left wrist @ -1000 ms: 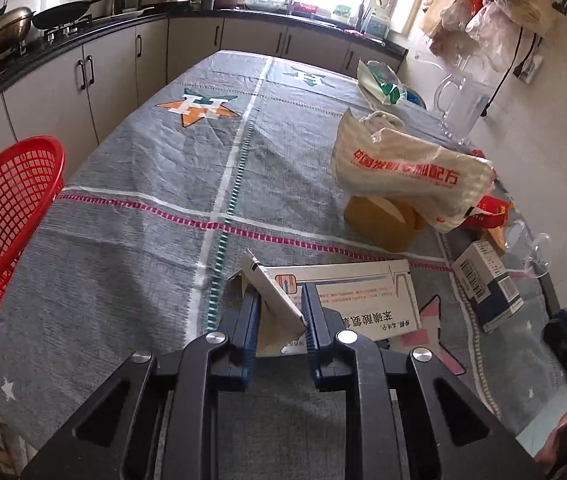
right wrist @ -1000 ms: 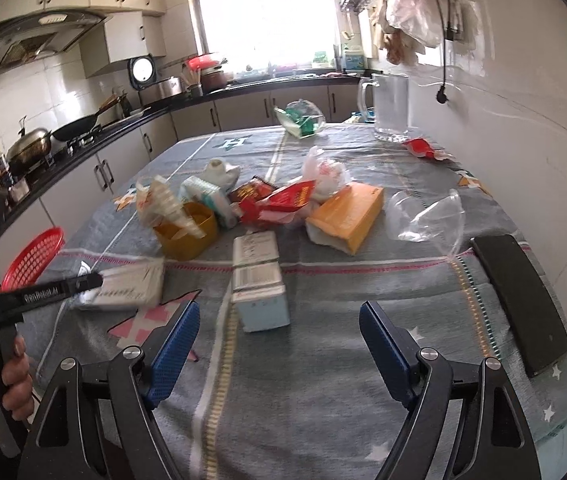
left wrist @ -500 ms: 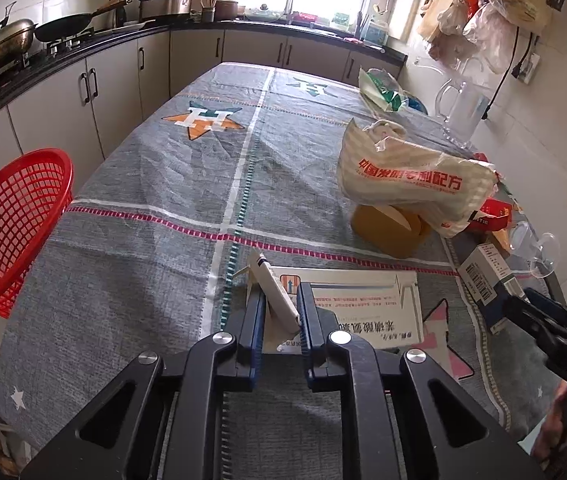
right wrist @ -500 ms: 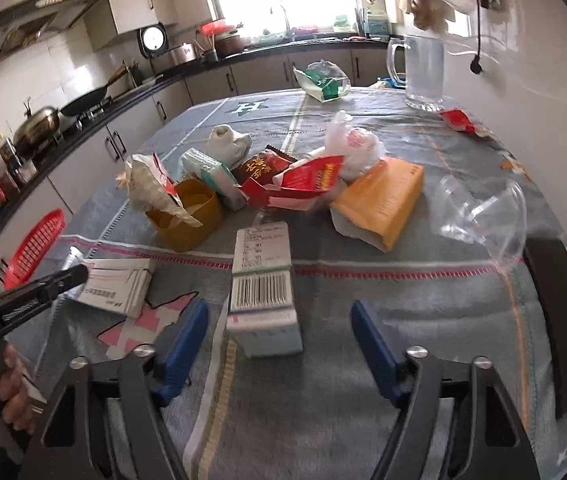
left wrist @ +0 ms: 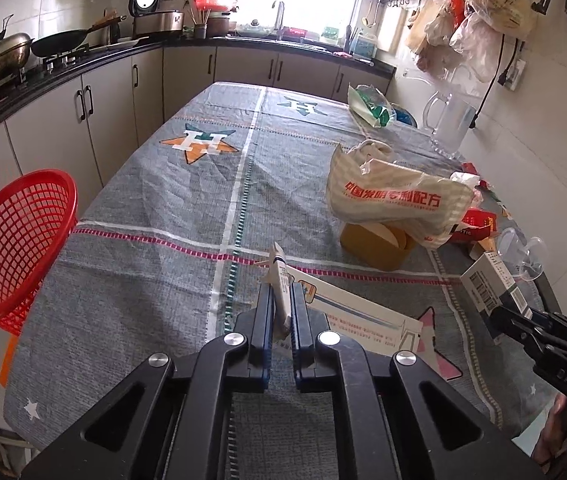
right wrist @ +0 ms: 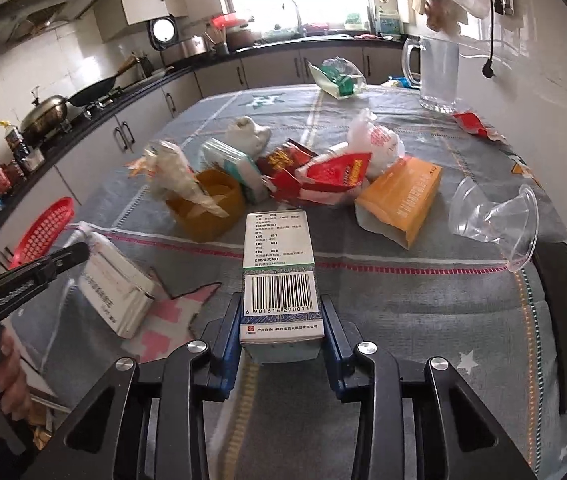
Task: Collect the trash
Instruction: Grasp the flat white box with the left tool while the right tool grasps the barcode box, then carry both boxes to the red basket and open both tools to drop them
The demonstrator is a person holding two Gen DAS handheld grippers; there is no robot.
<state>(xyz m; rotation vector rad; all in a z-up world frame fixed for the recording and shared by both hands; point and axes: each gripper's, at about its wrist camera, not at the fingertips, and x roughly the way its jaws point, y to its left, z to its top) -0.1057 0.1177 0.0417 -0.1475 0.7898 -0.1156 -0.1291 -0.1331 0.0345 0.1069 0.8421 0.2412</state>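
My left gripper (left wrist: 281, 304) is shut on the raised end flap of a flat white medicine box (left wrist: 357, 316), whose near end tilts up off the grey tablecloth. From the right wrist view this gripper (right wrist: 77, 254) and its white box (right wrist: 117, 292) sit at the left. My right gripper (right wrist: 281, 326) has its jaws closing on a white carton with a barcode (right wrist: 279, 272); both blue pads touch its sides. The same carton (left wrist: 491, 284) shows at the right of the left wrist view. A red mesh basket (left wrist: 15, 240) hangs off the table's left edge.
Trash lies mid-table: a yellow bowl (right wrist: 209, 204) with a crumpled bag, red wrappers (right wrist: 323, 176), an orange packet (right wrist: 401, 200), clear plastic cups (right wrist: 495, 220). A glass jug (right wrist: 437, 76) stands far right. A black strip (right wrist: 563, 320) lines the right edge. Counters ring the room.
The right gripper came forward over the barcode carton and its jaws narrowed from wide apart to touching its sides. The left jaws tightened on the white box's flap and its end rose.
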